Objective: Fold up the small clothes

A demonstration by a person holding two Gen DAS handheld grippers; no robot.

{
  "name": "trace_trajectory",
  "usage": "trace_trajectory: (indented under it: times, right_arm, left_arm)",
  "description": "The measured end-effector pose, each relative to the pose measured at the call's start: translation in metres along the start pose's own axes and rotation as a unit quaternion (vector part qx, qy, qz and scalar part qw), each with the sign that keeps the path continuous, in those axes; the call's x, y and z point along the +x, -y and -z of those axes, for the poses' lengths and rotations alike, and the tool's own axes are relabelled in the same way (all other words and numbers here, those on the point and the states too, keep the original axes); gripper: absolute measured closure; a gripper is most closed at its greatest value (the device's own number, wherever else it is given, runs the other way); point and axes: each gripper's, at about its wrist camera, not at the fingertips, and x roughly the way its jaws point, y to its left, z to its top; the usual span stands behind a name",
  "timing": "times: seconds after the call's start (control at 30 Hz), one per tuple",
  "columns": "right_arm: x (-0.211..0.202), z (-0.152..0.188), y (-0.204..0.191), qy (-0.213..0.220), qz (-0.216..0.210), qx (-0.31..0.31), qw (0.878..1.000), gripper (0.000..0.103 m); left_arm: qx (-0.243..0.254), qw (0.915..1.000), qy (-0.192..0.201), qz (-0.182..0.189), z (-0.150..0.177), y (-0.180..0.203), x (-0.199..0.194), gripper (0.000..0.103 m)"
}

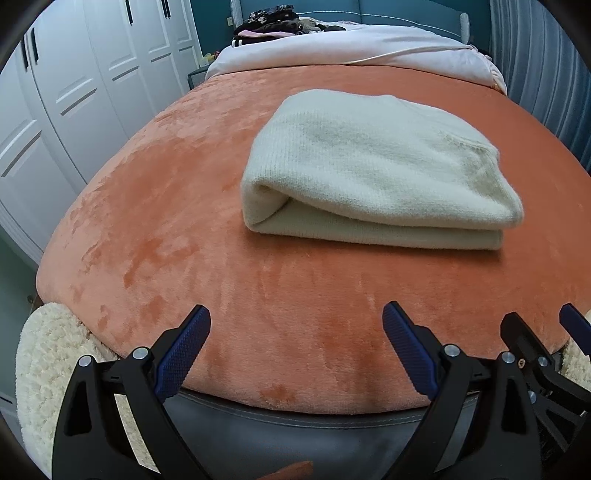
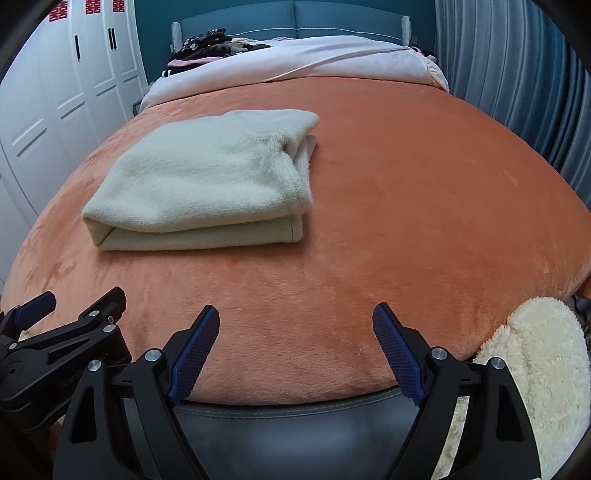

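Both claws spread, left claw [image 1: 296,316], right claw [image 2: 296,318], folded cream sweater [image 1: 373,170] beyond, perhaps clothes pile [image 1: 275,22] behind.

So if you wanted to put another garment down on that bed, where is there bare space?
Bare orange blanket lies right of the folded cream sweater, and between the sweater and both open grippers. It is crowded at the headboard end: a clothes pile and pale duvet.

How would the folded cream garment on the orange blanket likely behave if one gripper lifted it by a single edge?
The cream garment looks like soft, thick knit, so it would probably sag and unfold. Pushed, its fuzzy surface would likely drag on the plush orange blanket rather than slide.
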Motion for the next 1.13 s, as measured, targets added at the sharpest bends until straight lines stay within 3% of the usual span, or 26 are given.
trace_trajectory:
  times: [1.13]
  right_arm:
    - [0.0,-0.002,0.01,0.0,-0.003,0.021,1.0,0.02]
  left_arm:
    - [0.002,0.9999,0.006,-0.015,0.003,0.005,-0.003,0.011]
